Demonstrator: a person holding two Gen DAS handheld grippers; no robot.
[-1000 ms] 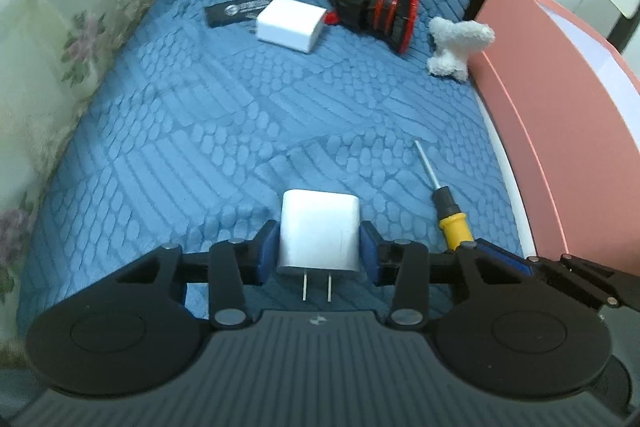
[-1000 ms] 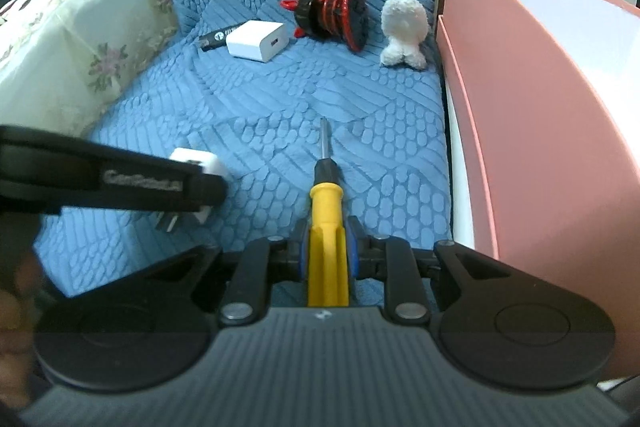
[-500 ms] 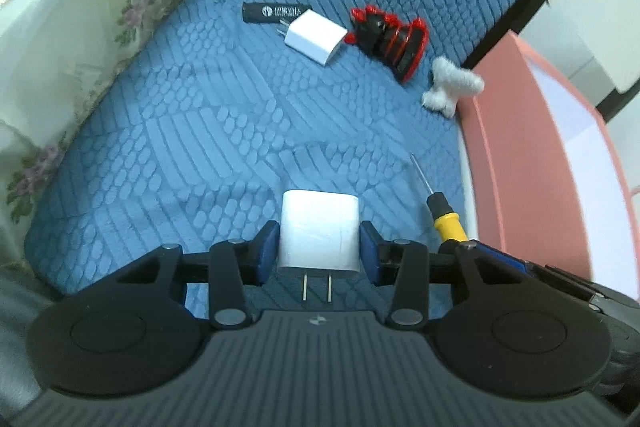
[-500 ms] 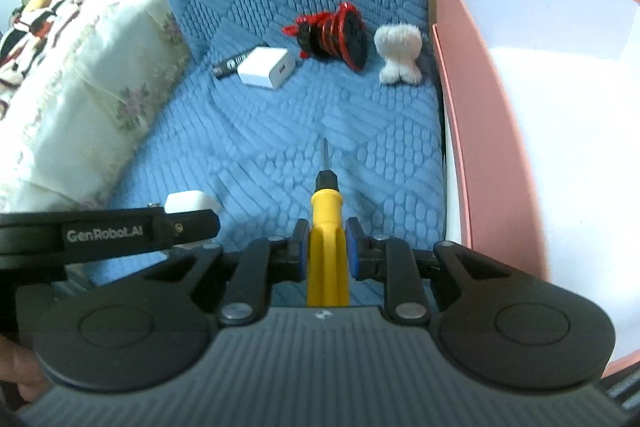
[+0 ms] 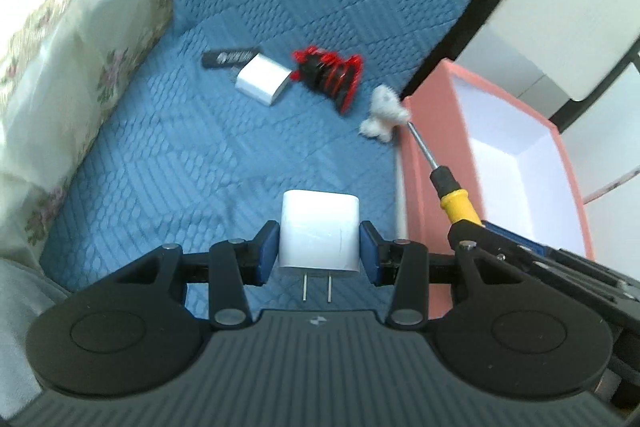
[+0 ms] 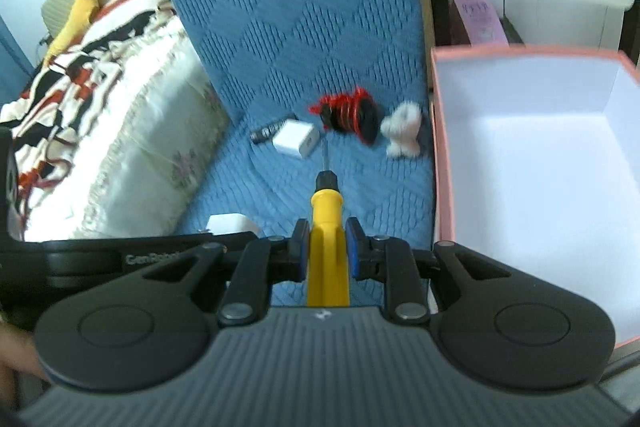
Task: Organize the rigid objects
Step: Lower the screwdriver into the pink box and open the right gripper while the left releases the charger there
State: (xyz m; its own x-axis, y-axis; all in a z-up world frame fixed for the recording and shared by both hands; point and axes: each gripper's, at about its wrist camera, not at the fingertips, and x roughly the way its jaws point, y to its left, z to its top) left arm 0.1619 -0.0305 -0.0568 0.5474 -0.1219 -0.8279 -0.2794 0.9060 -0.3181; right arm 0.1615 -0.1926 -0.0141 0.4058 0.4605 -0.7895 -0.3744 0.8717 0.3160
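Note:
My left gripper (image 5: 319, 247) is shut on a white plug adapter (image 5: 318, 229), prongs toward the camera, held above the blue quilted seat (image 5: 192, 163). My right gripper (image 6: 327, 247) is shut on the yellow handle of a screwdriver (image 6: 325, 223), whose shaft points away toward the seat's back. In the left wrist view that screwdriver (image 5: 450, 191) hangs over the near wall of the pink box (image 5: 420, 163). The pink box (image 6: 440, 163), white inside, stands to the right of the seat. A second white adapter (image 5: 262, 85), a black stick (image 5: 228, 58), a red-and-black object (image 5: 332, 77) and a white fluffy toy (image 5: 382, 113) lie at the seat's back.
A floral cushion (image 5: 68, 67) borders the seat on the left. A patterned blanket with a yellow soft toy (image 6: 74, 23) lies beyond it. White cabinets (image 5: 560, 7) and a dark frame (image 5: 460, 19) stand behind the box.
Both grippers have risen well above the seat with the adapter and the screwdriver still gripped. The screwdriver has moved up over the box's near wall, and the box's white inside has come into view.

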